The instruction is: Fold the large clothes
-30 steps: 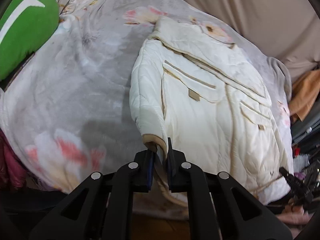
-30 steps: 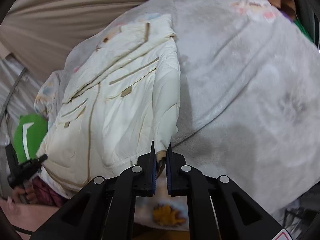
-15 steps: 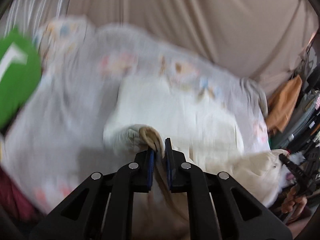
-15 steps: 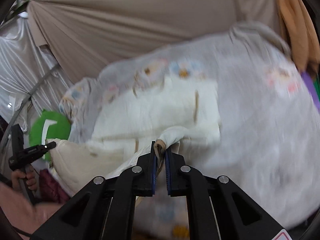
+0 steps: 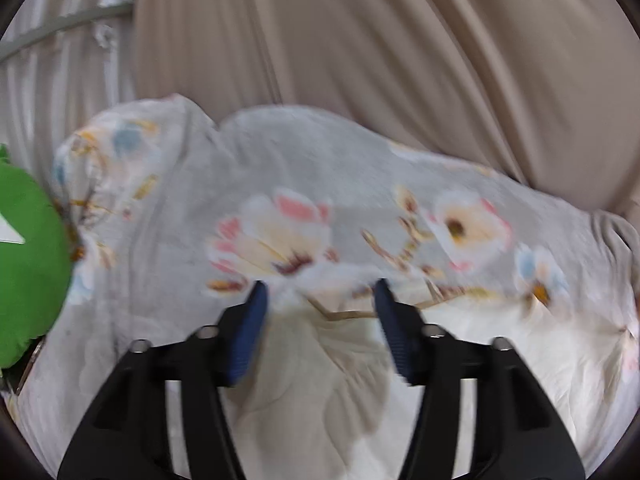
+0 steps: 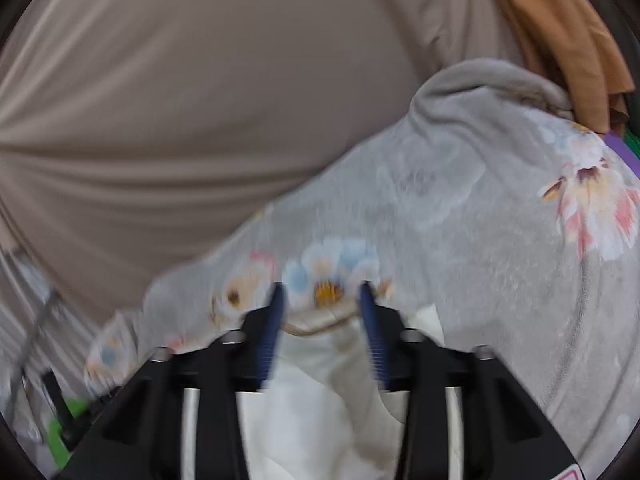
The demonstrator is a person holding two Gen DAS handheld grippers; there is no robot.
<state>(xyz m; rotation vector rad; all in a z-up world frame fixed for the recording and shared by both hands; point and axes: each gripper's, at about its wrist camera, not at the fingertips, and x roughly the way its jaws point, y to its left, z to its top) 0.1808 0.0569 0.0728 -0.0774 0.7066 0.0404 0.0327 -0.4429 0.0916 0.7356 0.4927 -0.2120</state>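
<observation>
A cream quilted jacket (image 5: 320, 372) with tan trim lies folded on a grey floral blanket (image 5: 280, 184). In the left wrist view my left gripper (image 5: 318, 300) is open just above the jacket's far edge, with cream fabric lying loose between its blue pads. In the right wrist view the jacket (image 6: 304, 396) lies under my right gripper (image 6: 320, 300), which is open too, above a tan-trimmed edge. Neither gripper holds anything. Both views are blurred.
A green cushion (image 5: 28, 268) sits at the blanket's left edge. A beige curtain (image 5: 360, 48) hangs behind the bed. Orange cloth (image 6: 560, 28) hangs at the far right in the right wrist view. The blanket (image 6: 500, 208) stretches out to the right.
Both grippers carried the jacket's lower hem up and forward over its body, then opened and let go. The jacket now lies folded beneath them.
</observation>
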